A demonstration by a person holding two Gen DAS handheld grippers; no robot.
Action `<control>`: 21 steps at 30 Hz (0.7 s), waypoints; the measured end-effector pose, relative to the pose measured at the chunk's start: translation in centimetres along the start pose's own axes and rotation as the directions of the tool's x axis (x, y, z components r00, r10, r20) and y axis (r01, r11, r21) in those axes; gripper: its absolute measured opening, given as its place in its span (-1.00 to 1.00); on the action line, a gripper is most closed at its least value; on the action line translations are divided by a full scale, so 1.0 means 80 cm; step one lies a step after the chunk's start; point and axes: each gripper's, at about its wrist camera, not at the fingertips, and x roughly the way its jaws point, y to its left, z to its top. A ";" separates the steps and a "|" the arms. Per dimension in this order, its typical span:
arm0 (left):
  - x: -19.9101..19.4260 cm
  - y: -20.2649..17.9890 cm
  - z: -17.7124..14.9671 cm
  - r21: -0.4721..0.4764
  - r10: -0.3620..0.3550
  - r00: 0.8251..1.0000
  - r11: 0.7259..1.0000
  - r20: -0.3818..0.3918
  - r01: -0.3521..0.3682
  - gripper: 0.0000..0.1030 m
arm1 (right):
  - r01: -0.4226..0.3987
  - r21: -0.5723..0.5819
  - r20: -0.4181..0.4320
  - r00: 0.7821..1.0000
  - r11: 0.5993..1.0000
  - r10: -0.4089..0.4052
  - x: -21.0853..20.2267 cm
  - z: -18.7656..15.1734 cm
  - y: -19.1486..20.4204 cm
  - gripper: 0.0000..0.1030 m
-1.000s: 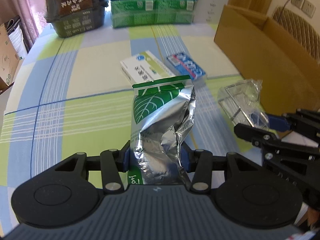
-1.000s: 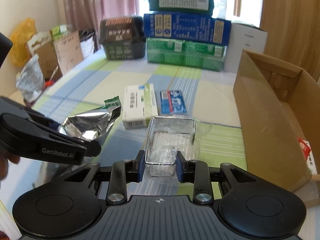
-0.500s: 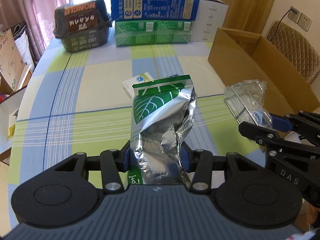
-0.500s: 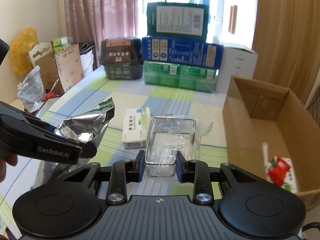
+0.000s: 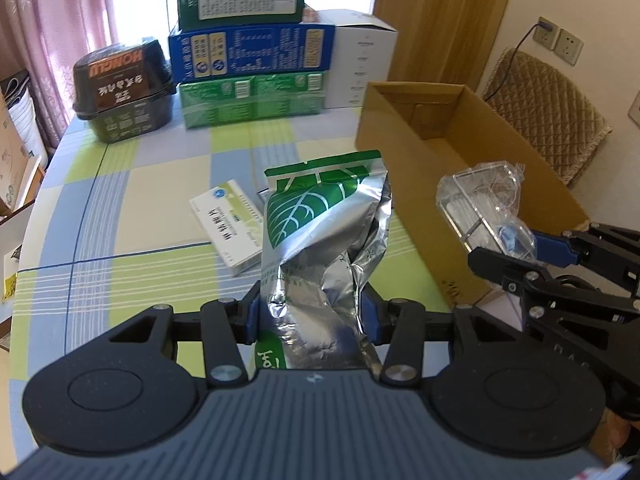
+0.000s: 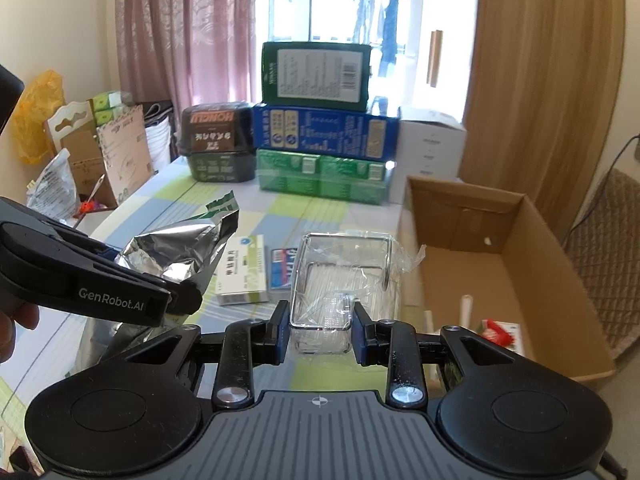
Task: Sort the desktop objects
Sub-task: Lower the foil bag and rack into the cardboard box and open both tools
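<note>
Silver foil pouch (image 5: 320,236): crumpled, green leaf print on top, clenched low down between the jaws of the left gripper (image 5: 310,314); held clear above the desk (image 5: 120,280), left of the cardboard box (image 5: 460,184).
Left gripper, other view: black body (image 6: 100,280) at the left edge of the right wrist view, the pouch (image 6: 180,252) sticking out of it, well left of the box (image 6: 500,248).
White medicine carton (image 5: 228,224): flat on the desk, left of the box, partly behind the pouch.
Blue packet (image 6: 282,266): flat on the desk just right of the white carton (image 6: 242,274), between it and the box.
Clear wire-framed container (image 6: 340,280): wrapped in loose plastic film, pinched at its near end by the jaws of the right gripper (image 6: 320,330), off the desk, just left of the box's near wall.
Same container, left wrist view (image 5: 484,208): in front of the box's long side wall, the right gripper (image 5: 532,256) gripping its lower end.
Cardboard box: open-topped, on the right part of the desk; a red-and-white packet (image 6: 500,330) and white sticks (image 6: 466,308) lie inside.
Stacked cartons (image 6: 324,140): green, blue and dark green, at the desk's far edge, left of the box's far end.
Dark tub (image 5: 124,92): left of that stack, farther from the box.
</note>
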 end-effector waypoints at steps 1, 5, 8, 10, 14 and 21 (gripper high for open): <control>-0.001 -0.006 0.000 0.003 -0.005 1.000 1.000 0.001 0.005 -0.18 | 0.005 0.002 0.002 1.000 1.000 -0.005 -0.005 0.001 -0.005 -0.46; -0.010 -0.030 0.005 0.024 -0.022 1.000 0.999 0.009 0.022 -0.18 | 0.024 0.011 0.008 1.000 1.000 -0.024 -0.022 0.002 -0.025 -0.46; -0.011 -0.049 0.010 0.041 -0.032 0.999 0.999 0.013 0.031 -0.18 | 0.026 0.019 0.008 1.000 0.999 -0.026 -0.031 0.002 -0.040 -0.46; -0.009 -0.062 0.014 0.054 -0.036 0.999 0.998 0.011 0.036 -0.18 | 0.036 0.025 0.010 0.999 0.999 -0.036 -0.035 0.001 -0.051 -0.46; -0.003 -0.087 0.022 0.070 -0.051 0.999 0.996 0.010 0.050 -0.18 | 0.054 0.043 0.011 0.998 0.998 -0.055 -0.042 0.001 -0.076 -0.46; 0.011 -0.128 0.042 0.097 -0.082 0.997 0.992 0.004 0.082 -0.18 | 0.090 0.066 0.021 0.996 0.994 -0.092 -0.048 0.008 -0.125 -0.46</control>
